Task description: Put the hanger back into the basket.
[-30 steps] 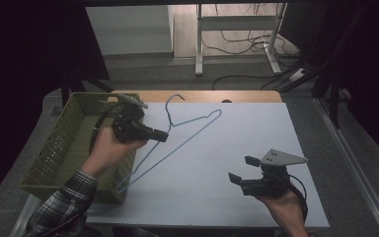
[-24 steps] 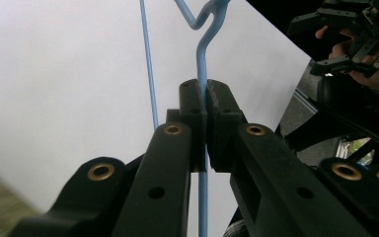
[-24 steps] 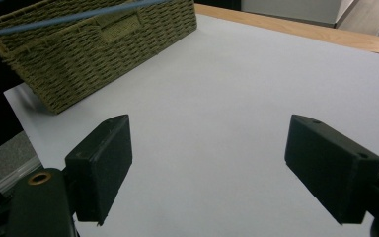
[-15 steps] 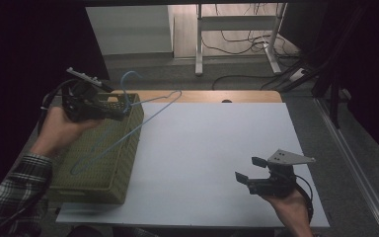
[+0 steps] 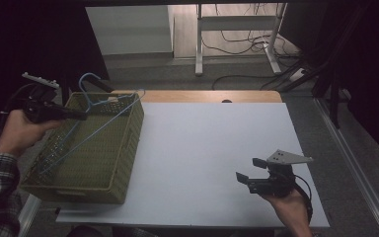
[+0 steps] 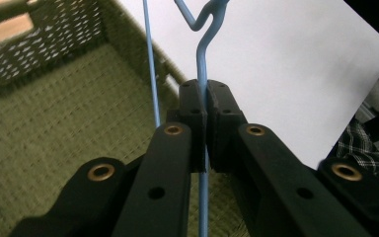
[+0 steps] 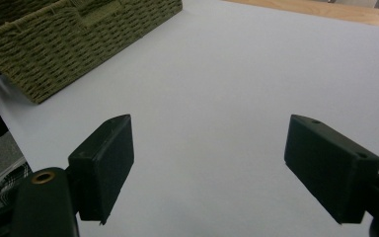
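White tabletop (image 5: 217, 153) covers most of the table, with a wooden strip (image 5: 212, 96) along its far edge; beyond lie grey floor, cables and a metal stand. At the left, the left gripper (image 5: 79, 116) pinches a blue wire hanger (image 5: 106, 123) over the green woven basket (image 5: 123, 148). Near right, the right gripper (image 5: 245, 170) hovers, jaws spread.

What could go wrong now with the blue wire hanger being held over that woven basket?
1. The left gripper pinches only the thin neck of the blue wire hanger, so the hanger could swivel or slip between the pads.
2. One corner of the hanger rests on the rim of the green woven basket and its hook pokes past the far rim; released like this, it might stay propped there or tip out.
3. The wire could catch in the weave and drag the basket.
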Tool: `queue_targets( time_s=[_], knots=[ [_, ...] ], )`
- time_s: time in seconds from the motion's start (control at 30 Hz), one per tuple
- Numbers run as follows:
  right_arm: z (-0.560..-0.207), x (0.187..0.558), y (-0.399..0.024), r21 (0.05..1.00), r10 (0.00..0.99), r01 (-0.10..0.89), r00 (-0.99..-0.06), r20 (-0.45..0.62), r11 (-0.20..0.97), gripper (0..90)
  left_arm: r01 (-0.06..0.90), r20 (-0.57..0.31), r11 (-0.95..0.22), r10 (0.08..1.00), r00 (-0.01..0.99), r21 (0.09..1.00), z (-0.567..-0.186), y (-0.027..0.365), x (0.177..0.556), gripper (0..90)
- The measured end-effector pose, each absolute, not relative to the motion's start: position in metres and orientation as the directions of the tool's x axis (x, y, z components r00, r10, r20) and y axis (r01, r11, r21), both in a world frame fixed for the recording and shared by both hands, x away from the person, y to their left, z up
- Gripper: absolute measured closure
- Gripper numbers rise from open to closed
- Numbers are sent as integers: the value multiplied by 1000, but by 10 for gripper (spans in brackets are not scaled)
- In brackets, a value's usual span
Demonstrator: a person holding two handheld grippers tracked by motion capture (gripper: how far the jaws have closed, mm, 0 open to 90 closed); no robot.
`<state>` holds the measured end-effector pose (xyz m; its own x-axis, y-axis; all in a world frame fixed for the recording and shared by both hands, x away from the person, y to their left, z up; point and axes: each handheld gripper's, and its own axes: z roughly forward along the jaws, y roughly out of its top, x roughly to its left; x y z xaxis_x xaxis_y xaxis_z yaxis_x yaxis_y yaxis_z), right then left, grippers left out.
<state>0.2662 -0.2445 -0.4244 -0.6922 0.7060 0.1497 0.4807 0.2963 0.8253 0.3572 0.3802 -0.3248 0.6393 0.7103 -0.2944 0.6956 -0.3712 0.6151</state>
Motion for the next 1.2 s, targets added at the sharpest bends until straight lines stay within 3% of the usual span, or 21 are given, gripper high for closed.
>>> queue_targets(
  time_s=[0.57,0.97,1.07,1.2],
  knots=[
    [-432,269,-244,802,715,507,-683,149,316,190,731,-408,-233,704,582,641,-384,435,372,879],
    [-435,270,-241,790,712,512,-688,141,338,191,774,-444,-202,721,532,600,-418,444,368,879],
    [-436,269,-240,788,711,512,-690,140,342,192,793,-436,-209,742,510,572,-430,443,371,879],
    [-438,270,-240,785,712,510,-690,129,352,189,818,-355,-245,810,467,520,-441,439,374,867]
  ],
)
